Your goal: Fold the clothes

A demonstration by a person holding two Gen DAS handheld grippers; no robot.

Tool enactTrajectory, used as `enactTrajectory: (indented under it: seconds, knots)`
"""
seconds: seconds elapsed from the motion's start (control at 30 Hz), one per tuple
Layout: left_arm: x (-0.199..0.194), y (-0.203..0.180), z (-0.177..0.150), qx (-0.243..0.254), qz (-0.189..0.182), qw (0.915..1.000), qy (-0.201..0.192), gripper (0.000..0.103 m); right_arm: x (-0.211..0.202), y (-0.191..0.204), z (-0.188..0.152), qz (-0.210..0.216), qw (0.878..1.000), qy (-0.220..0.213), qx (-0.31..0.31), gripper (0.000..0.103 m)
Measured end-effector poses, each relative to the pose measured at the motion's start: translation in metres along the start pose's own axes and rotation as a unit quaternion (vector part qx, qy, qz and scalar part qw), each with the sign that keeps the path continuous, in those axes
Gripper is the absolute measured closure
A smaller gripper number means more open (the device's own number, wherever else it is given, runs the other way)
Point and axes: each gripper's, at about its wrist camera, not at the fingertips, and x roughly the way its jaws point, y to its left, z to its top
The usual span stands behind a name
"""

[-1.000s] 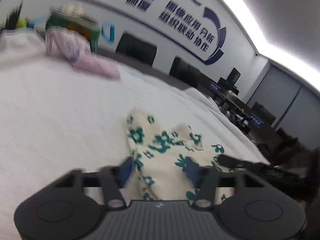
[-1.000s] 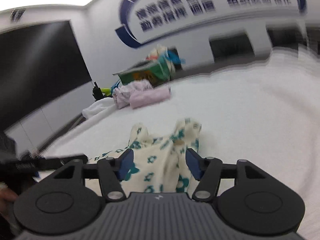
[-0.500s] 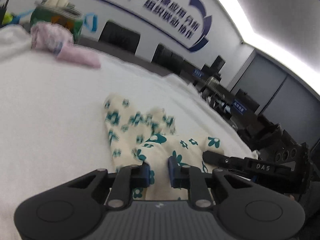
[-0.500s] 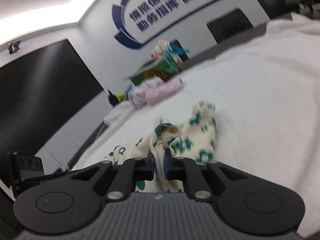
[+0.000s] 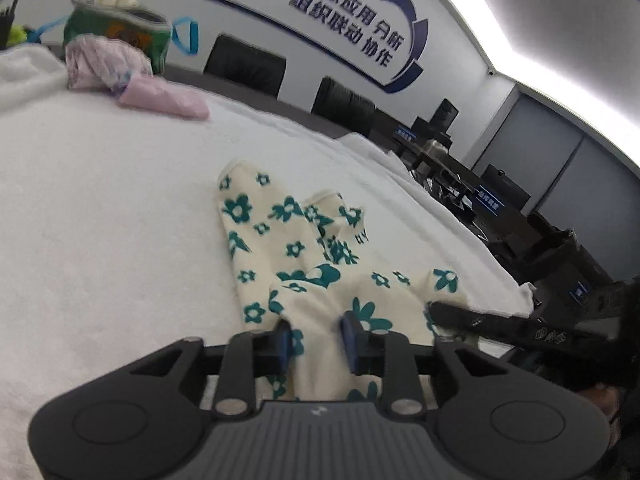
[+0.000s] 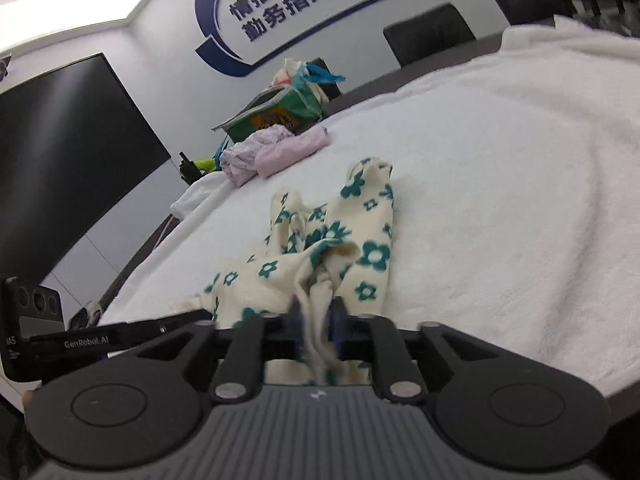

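- cream garment [image 5: 288, 248] with teal flower print lies crumpled on the white fleece cover [image 5: 100, 220], near its front edge; two narrow ends point away from the cameras
- left gripper [image 5: 316, 338] angled down over the near hem; jaws opening, cloth lies between the blue pads [image 5: 285, 342], not pinched
- right gripper [image 6: 316, 330] angled down too; jaws opening, yet a bunched fold still sits pressed between the pads; blur here makes contact hard to judge
- near hem is hidden behind both gripper bodies
- pink folded clothes [image 5: 160, 96] and green bag [image 5: 116, 36] well apart, at the far end
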Motion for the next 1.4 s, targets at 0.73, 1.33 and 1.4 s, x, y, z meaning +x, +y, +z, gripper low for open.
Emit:
enactTrajectory:
  seconds: [0.73, 1.33, 1.4]
  knots:
    - [0.022, -0.049, 0.007, 0.296, -0.004, 0.9552, -0.012, 0.067, 0.026, 0.051, 0.005, -0.037, 0.982, -0.06, -0.174, 0.094]
    - [0.038, 0.003, 0.045, 0.154, -0.063, 0.9825, 0.084, 0.04, 0.001, 0.08, -0.04, 0.089, 0.791, 0.063, -0.602, 0.025]
    - [0.017, -0.005, 0.045, 0.199, -0.059, 0.9767, 0.057, 0.041, 0.015, 0.073, -0.033, 0.097, 0.79, 0.095, -0.598, 0.04]
